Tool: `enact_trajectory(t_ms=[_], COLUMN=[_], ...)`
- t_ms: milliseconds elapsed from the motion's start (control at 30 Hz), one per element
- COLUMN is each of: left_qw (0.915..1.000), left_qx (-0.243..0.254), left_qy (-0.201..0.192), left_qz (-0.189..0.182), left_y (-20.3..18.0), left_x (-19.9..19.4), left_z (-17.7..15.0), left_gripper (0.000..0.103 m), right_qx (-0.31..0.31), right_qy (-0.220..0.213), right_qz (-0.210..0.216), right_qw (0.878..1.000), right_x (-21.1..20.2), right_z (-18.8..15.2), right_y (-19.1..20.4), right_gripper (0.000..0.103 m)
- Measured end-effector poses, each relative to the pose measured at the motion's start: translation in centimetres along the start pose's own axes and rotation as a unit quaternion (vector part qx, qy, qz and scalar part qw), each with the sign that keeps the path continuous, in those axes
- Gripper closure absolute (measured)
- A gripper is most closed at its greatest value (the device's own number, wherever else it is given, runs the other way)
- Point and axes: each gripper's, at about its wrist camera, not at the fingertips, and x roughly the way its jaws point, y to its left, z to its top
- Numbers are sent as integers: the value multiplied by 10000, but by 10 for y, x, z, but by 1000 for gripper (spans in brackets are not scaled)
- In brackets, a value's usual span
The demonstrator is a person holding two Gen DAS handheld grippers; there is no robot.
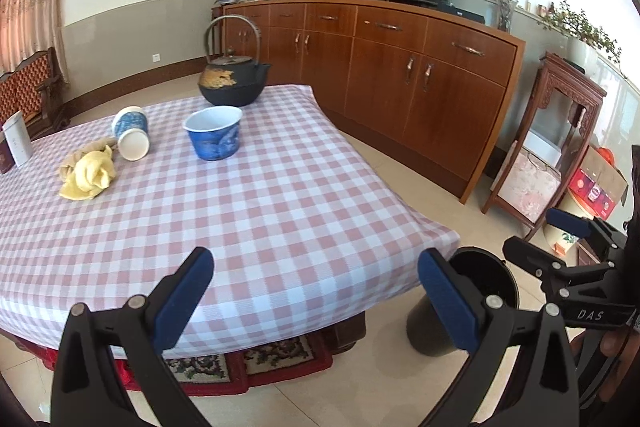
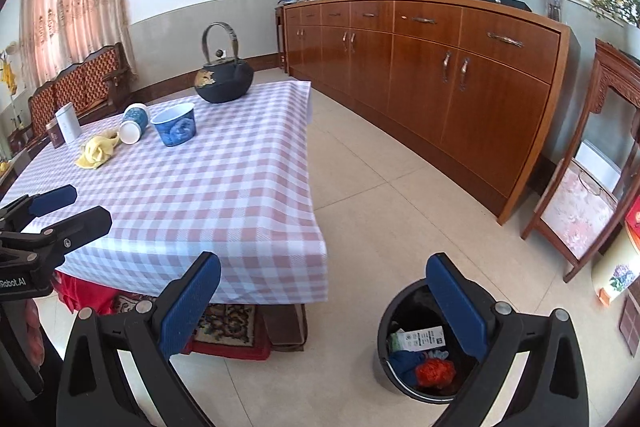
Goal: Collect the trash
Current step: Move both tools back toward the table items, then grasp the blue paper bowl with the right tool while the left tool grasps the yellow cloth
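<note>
A black trash bin (image 2: 416, 351) stands on the floor by the table's near right corner; inside lie a white packet, a blue scrap and a red-orange crumple. It also shows in the left wrist view (image 1: 460, 303). My right gripper (image 2: 324, 295) is open and empty above the floor, its right finger over the bin's rim. My left gripper (image 1: 316, 287) is open and empty over the table's near edge. A crumpled yellow cloth (image 1: 90, 173) lies on the checked tablecloth (image 1: 260, 211) at the far left, also in the right wrist view (image 2: 96, 149).
On the table stand a black iron teapot (image 1: 232, 79), a blue bowl (image 1: 214, 137), a tipped blue-and-white cup (image 1: 132, 135) and a white box (image 1: 18, 143). A long wooden sideboard (image 1: 400, 67) with a TV lines the wall. A carved stand (image 1: 552, 147) sits right.
</note>
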Motion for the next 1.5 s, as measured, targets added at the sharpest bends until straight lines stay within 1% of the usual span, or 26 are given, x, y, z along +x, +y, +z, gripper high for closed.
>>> enact_trajectory(t_ms=[200, 267, 433, 533, 800, 833, 867, 933, 967, 1100, 1233, 1500], left_qw=[9983, 9973, 9946, 9922, 9864, 9857, 9851, 9844, 9840, 9819, 9800, 9770], left_qx=[-370, -489, -671, -696, -917, -923, -936, -971, -978, -1024, -1125, -1285], left_qy=[-105, -124, -112, -107, 33, 43, 64, 99, 108, 116, 177, 311], left_qz=[430, 535, 790, 1029, 1364, 1407, 1441, 1461, 1486, 1590, 1630, 1674], left_y=[47, 61, 90, 106, 158, 163, 168, 178, 183, 199, 214, 243], left_x=[-14, -18, -22, -22, -8, -5, -1, 7, 10, 27, 46, 82], left_z=[-2, -2, -5, -6, -7, -5, -3, 2, 4, 16, 25, 43], left_gripper=[1, 1, 1, 1, 1, 1, 1, 1, 1, 1, 1, 4], right_qx=[-209, -288, -399, -456, -703, -772, -842, -867, -882, -1031, -1093, -1023], right_qy=[-32, 18, -4, 29, 239, 274, 290, 473, 529, 492, 576, 735], right_qz=[415, 637, 944, 1032, 1297, 1262, 1128, 1034, 1070, 1131, 1182, 1163], right_qw=[9989, 9976, 9947, 9936, 9888, 9886, 9896, 9897, 9889, 9870, 9853, 9852], right_x=[14, 21, 36, 46, 82, 87, 91, 104, 110, 130, 158, 214], right_z=[18, 24, 37, 43, 57, 60, 63, 69, 72, 87, 101, 129], right_y=[39, 53, 85, 102, 144, 149, 155, 162, 167, 185, 201, 219], right_gripper=[0, 0, 0, 0, 0, 0, 0, 0, 0, 0, 0, 0])
